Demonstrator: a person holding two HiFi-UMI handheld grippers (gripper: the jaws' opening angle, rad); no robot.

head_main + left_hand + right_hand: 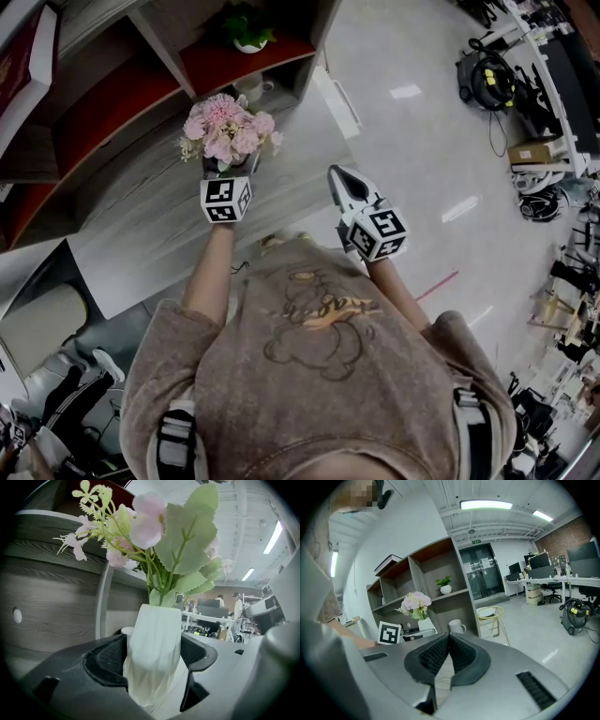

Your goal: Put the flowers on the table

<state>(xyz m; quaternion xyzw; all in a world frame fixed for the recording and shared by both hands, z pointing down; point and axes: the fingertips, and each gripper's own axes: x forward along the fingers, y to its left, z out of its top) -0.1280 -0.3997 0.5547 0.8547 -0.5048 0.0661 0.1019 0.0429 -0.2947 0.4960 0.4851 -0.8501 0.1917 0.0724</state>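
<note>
The left gripper (228,174) has its jaws closed on the white vase (153,644), pads at 3 and 9 o'clock on its lower body. The flowers (228,129) stand at 12 o'clock over the table (141,225); whether the base touches it I cannot tell. The vase looks stiff, light and perhaps breakable, and top-heavy with blooms, so a low grip suits it. The right gripper (448,644) is closed on nothing.

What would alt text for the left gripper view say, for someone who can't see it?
The left gripper clamps a white vase of pink flowers with green leaves between its dark jaws. Grey wooden shelving stands behind it.
</note>
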